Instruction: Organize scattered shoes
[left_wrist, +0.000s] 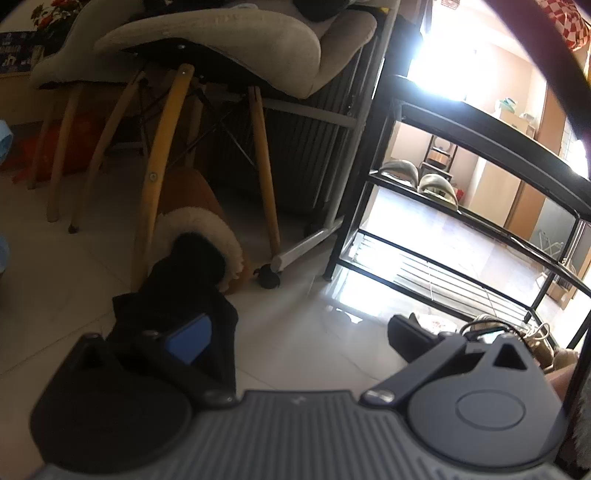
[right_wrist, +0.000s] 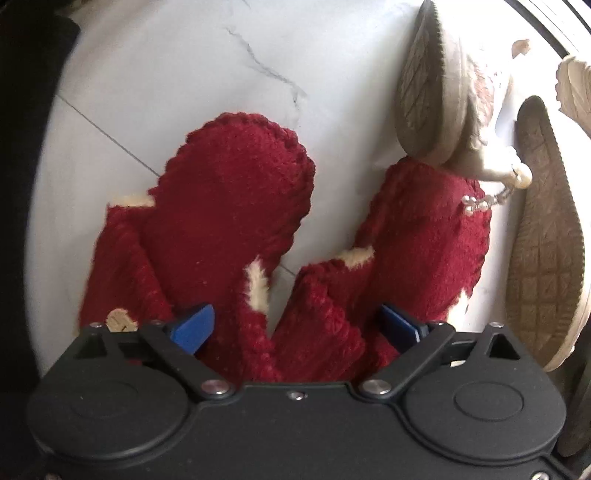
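In the right wrist view two red knitted slippers (right_wrist: 236, 206) with cream lining lie on the white tile floor, their cuffs between my right gripper's (right_wrist: 299, 328) blue pads (right_wrist: 195, 326); the jaws stand wide apart around both cuffs. Beige shoes (right_wrist: 428, 92) lie on their sides to the right, soles showing. In the left wrist view my left gripper (left_wrist: 291, 332) is open over the floor. A brown fur-lined boot (left_wrist: 199, 229) lies under a chair ahead of its left finger. A black shoe rack (left_wrist: 480, 221) stands to the right with a grey pair (left_wrist: 417, 177) on its middle shelf.
A wooden-legged chair (left_wrist: 162, 155) with a grey seat stands over the boot. A white rolling frame with a black castor (left_wrist: 269, 277) is beside it. More shoes (left_wrist: 517, 332) lie on the floor by the rack's foot. A dark edge borders the right wrist view's left side.
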